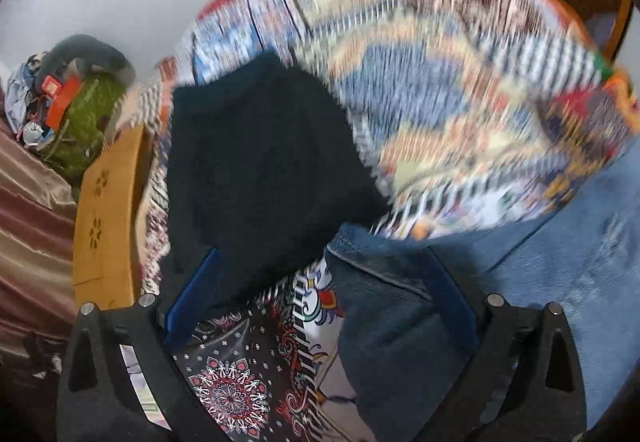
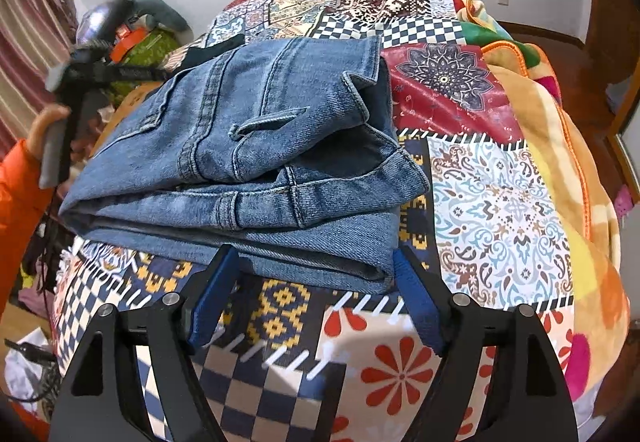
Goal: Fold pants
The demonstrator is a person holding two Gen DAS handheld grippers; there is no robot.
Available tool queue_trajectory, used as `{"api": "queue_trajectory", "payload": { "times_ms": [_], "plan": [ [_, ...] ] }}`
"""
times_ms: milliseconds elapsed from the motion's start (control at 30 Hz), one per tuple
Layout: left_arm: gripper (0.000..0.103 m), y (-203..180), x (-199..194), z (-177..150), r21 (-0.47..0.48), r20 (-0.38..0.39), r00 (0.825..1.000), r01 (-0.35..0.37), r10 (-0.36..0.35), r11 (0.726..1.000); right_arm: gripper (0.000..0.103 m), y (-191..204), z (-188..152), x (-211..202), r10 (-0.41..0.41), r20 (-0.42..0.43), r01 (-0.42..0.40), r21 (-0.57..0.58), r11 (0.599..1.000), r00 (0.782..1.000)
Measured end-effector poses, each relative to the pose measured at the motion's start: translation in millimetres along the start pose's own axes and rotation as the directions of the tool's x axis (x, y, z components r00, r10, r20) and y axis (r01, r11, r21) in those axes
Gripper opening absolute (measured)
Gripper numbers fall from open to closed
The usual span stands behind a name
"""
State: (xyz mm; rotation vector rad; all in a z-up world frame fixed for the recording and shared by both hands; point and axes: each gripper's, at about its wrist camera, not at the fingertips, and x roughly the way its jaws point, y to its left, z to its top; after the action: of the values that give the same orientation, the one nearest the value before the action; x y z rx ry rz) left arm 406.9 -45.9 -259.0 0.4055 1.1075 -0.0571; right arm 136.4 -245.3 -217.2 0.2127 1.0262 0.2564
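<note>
Blue denim pants (image 2: 256,162) lie folded in a thick stack on the patchwork bedspread (image 2: 500,202). My right gripper (image 2: 316,266) is open, its blue fingers spread just in front of the stack's near edge, holding nothing. In the left wrist view the pants (image 1: 400,322) fill the right side, and my left gripper (image 1: 328,274) is open with a fold of denim lying between its fingers against the right finger (image 1: 448,290). The left gripper (image 2: 76,70), held by a hand in an orange sleeve, appears blurred at the far left of the right wrist view.
A dark navy garment (image 1: 260,170) lies on the bed beyond the left gripper. An orange fleece blanket (image 2: 552,114) is bunched on the bed's right side. A cluttered pile with a green bag (image 1: 84,122) and a wooden headboard (image 1: 108,218) stand at the left.
</note>
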Motion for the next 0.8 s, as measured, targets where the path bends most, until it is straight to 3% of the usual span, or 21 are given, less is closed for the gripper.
{"api": "queue_trajectory", "payload": {
  "times_ms": [167,333,533,700,800],
  "plan": [
    [0.103,33,13,-34,-0.12,0.011,0.992,0.123,-0.123,0.985,0.077,-6,18,6,-0.024,0.012,0.024,0.001,1.0,1.0],
    [0.103,53,-1,-80,-0.215,0.013,0.991,0.134,-0.134,0.967,0.077,-8,32,12,-0.06,0.03,0.06,0.001,0.998,0.998],
    [0.103,42,-38,-133,-0.158,-0.005,0.999,0.047,-0.049,0.986,0.077,7,31,-2,-0.045,0.064,0.047,-0.034,0.998,0.997],
    [0.102,30,-69,-157,-0.18,-0.02,0.993,0.107,-0.113,0.978,0.077,32,24,-27,-0.003,0.119,0.013,-0.087,0.996,0.993],
    [0.094,14,-82,-158,-0.186,-0.016,0.99,0.138,-0.143,0.973,0.077,47,20,-38,0.028,0.141,-0.011,-0.124,0.992,0.99]
  ]
}}
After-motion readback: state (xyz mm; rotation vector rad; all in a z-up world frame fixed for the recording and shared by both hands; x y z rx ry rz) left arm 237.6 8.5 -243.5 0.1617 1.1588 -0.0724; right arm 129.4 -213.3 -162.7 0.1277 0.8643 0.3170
